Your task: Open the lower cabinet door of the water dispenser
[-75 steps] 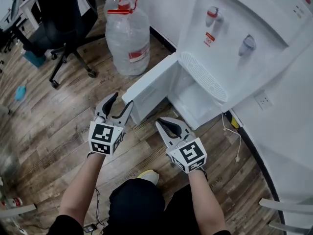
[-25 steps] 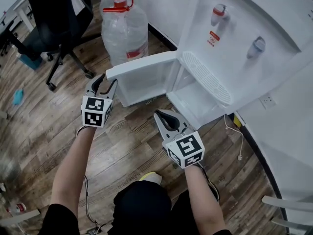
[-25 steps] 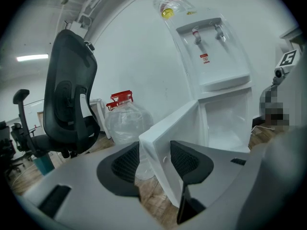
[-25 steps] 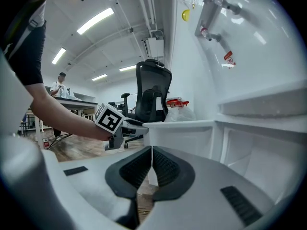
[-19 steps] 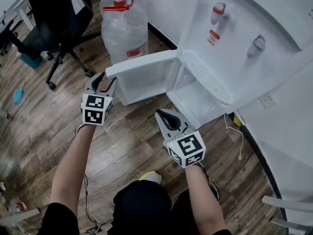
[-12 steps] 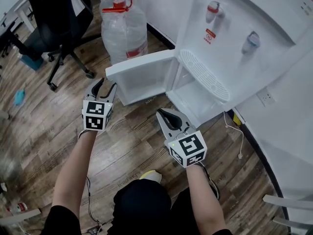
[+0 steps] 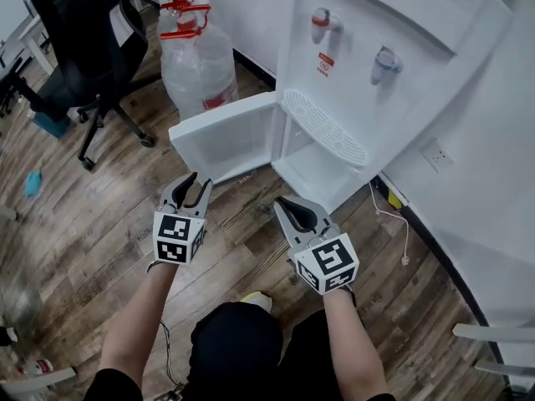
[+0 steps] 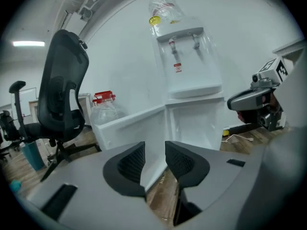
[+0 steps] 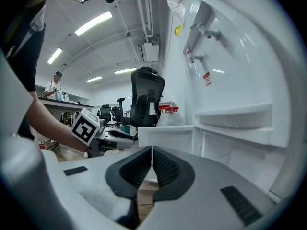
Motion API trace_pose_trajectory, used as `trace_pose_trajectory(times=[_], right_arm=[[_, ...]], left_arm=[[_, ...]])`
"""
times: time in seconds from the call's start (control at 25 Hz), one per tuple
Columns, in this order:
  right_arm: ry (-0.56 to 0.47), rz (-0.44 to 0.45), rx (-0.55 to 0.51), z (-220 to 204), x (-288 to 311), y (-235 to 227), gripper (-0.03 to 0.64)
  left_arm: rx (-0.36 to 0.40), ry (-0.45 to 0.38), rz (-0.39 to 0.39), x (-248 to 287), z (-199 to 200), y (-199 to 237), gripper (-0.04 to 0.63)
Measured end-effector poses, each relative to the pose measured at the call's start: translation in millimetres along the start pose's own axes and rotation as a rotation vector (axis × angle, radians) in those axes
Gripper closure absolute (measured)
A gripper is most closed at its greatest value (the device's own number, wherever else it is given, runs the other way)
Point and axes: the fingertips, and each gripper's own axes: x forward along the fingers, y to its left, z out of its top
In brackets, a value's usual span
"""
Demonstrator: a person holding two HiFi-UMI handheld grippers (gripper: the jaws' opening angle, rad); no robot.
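Standing open, cabinet door [image 7: 226,136] just beyond left gripper [image 7: 199,182], fingers closing empty, right gripper [image 7: 284,200] fingers together.

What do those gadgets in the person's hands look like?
Grey plastic: left claw and right claw each have two curved jaws with black ribbed pads, and a white cube printed with black square markers. The left's jaws are closing, empty. The person's short sleeves are black.
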Motion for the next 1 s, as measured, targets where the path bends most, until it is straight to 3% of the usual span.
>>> trace_pose_trajectory(times=[0.12, 0.24, 0.6, 0.84, 1.0], right_arm=[[-0.002, -0.038, 0.015, -4.5, -21.9, -11.7, 0.591], [0.001, -0.088, 0.033, -11.8, -41.1, -30.1, 0.591], [-0.009, -0.233, 0.105, -15.8, -104.3, -73.2, 0.591], [0.004, -0.303, 0.155, 33.2, -143.9, -81.0, 0.591], [0.009, -0.331, 0.199, 87.8, -177.3, -65.2, 0.591]], left_arm=[[-0.012, -0.022, -0.086, 2.1, 10.7, -42.0, 0.477], [-0.020, -0.044, -0.174, 9.0, 21.8, -82.1, 0.556], [-0.018, -0.062, -0.388, 29.0, 58.9, -170.6, 0.581], [0.027, -0.074, -0.500, 6.6, 130.1, -197.0, 0.581], [-0.013, -0.075, -0.536, -26.3, 192.2, -201.3, 0.583]])
